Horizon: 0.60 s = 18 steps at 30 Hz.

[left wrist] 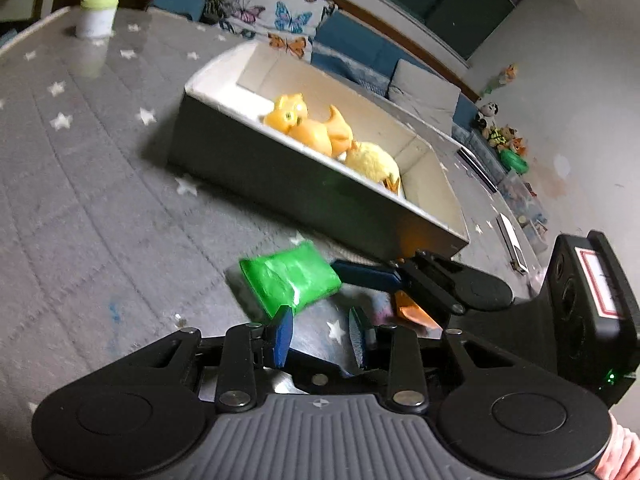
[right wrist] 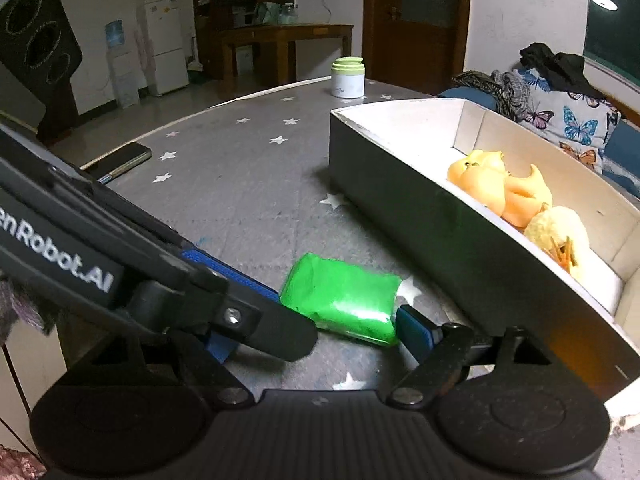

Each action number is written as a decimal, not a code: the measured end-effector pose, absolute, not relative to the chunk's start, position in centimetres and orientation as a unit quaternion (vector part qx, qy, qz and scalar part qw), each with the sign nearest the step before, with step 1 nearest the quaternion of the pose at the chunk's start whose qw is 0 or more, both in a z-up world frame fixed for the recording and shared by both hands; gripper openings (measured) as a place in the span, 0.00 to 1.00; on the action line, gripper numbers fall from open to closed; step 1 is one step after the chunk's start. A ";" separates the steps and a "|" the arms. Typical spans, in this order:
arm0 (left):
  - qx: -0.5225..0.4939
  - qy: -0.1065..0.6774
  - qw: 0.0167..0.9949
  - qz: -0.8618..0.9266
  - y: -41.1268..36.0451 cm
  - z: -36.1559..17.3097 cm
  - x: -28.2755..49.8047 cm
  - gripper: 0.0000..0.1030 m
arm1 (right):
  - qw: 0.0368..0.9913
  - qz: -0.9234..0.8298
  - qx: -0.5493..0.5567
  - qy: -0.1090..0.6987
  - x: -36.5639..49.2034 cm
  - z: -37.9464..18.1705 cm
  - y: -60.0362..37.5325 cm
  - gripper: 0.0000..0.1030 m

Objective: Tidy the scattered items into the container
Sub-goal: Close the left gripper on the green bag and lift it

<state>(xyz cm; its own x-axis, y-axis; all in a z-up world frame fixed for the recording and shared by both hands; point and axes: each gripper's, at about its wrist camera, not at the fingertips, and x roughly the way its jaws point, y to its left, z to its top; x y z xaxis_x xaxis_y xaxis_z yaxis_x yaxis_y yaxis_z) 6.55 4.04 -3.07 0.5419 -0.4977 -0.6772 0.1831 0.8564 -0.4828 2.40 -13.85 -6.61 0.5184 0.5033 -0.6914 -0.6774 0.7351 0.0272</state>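
Note:
A green plastic packet point(left wrist: 292, 284) point(right wrist: 344, 300) lies on the grey star-patterned table cover, just in front of the container. The container point(left wrist: 280, 176) point(right wrist: 400, 184) is a box, dark outside and white inside. It holds an orange toy duck point(left wrist: 308, 120) point(right wrist: 500, 188) and a yellow plush chick point(left wrist: 374, 160) point(right wrist: 556, 228). My left gripper point(left wrist: 320, 328) is open; its left pad reaches the packet's near edge, with nothing between the pads. My right gripper point(right wrist: 316, 328) is open wide around the packet, its right finger point(right wrist: 416, 328) at the packet's end. The left gripper's body hides the other finger.
A white jar with a green lid point(left wrist: 98, 12) point(right wrist: 348, 78) stands at the far table edge. A dark phone point(right wrist: 120, 162) lies near the left edge. A sofa with butterfly cushions point(left wrist: 280, 12) sits behind the box. A small orange piece point(left wrist: 412, 308) shows beside the right gripper.

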 end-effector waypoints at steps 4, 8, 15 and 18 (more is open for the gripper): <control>-0.184 0.416 0.871 -0.186 5.1 -2.2 7.2 0.33 | 0.863 0.343 -0.119 0.350 2.0 -6.4 -14.3 0.82; -0.191 0.414 0.872 -0.179 6.0 -2.6 9.1 0.33 | 0.866 0.333 -0.103 0.359 2.4 -6.7 -14.1 0.81; -0.223 0.435 0.851 -0.192 6.6 -4.7 11.0 0.33 | 0.867 0.328 -0.110 0.360 2.3 -7.0 -13.6 0.78; -0.219 0.442 0.847 -0.197 6.3 -5.1 10.4 0.33 | 0.866 0.328 -0.120 0.360 2.2 -7.0 -13.8 0.78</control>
